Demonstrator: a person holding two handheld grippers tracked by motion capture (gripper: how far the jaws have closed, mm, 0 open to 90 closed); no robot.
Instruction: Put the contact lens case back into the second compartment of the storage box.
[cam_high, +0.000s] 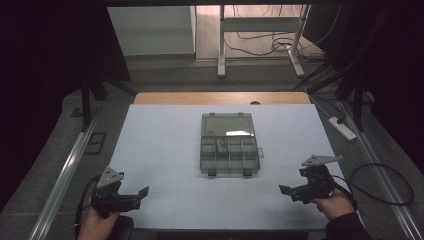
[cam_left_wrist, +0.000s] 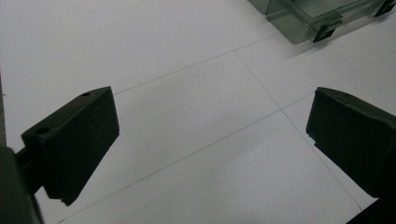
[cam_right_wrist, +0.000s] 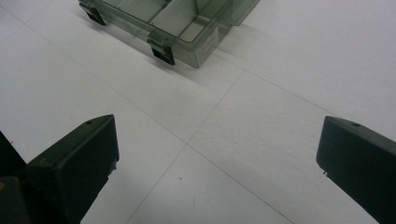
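A clear grey-green compartment box lies open in the middle of the white table, its lid folded back toward the far side. Small metal parts sit in one of its upper compartments. My left gripper rests near the front left corner, open, with only bare table between its jaws. My right gripper sits near the front right, also open and empty. A corner of the box with a black latch appears at the top of the left gripper view. The box's front edge crosses the top of the right gripper view.
A wooden strip borders the table's far edge. A power strip and cables lie on the floor at the right. Legs of a white desk stand beyond the table. Dark curtains flank both sides.
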